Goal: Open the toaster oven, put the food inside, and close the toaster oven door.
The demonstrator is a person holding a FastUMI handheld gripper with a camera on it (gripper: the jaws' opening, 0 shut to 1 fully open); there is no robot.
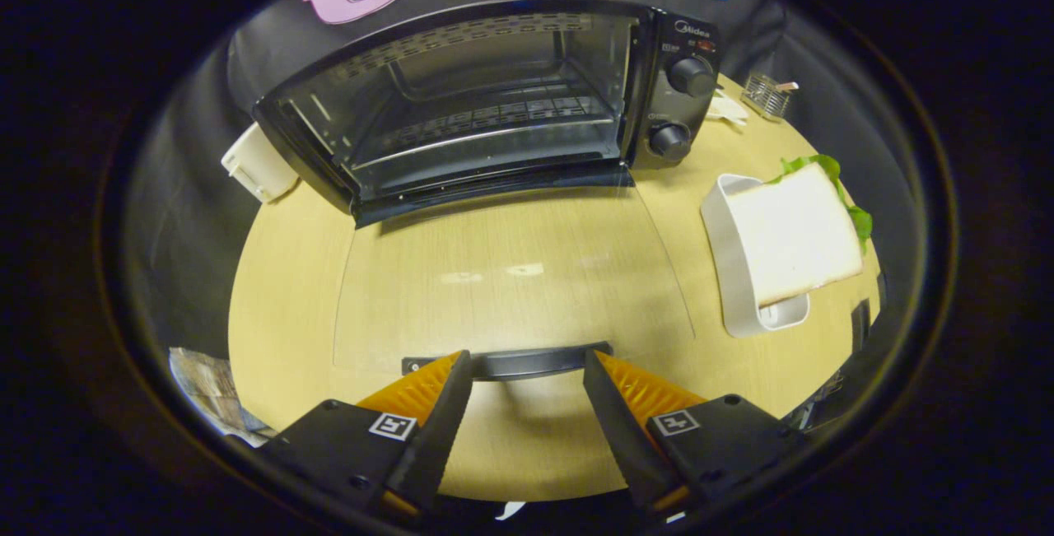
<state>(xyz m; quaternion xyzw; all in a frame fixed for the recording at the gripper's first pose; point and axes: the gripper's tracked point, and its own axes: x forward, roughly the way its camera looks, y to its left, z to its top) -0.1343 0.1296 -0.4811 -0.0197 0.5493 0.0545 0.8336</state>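
Fingers (527,371) are straddling the lowered door handle (527,361), spread, gripping nothing; pulling away carelessly risks jolting the toaster oven (494,100); sandwich (795,235) is waiting near the tabletop's (280,289) right edge.

Sandwich (797,231) in tray (729,272) right of open toaster oven (494,100).
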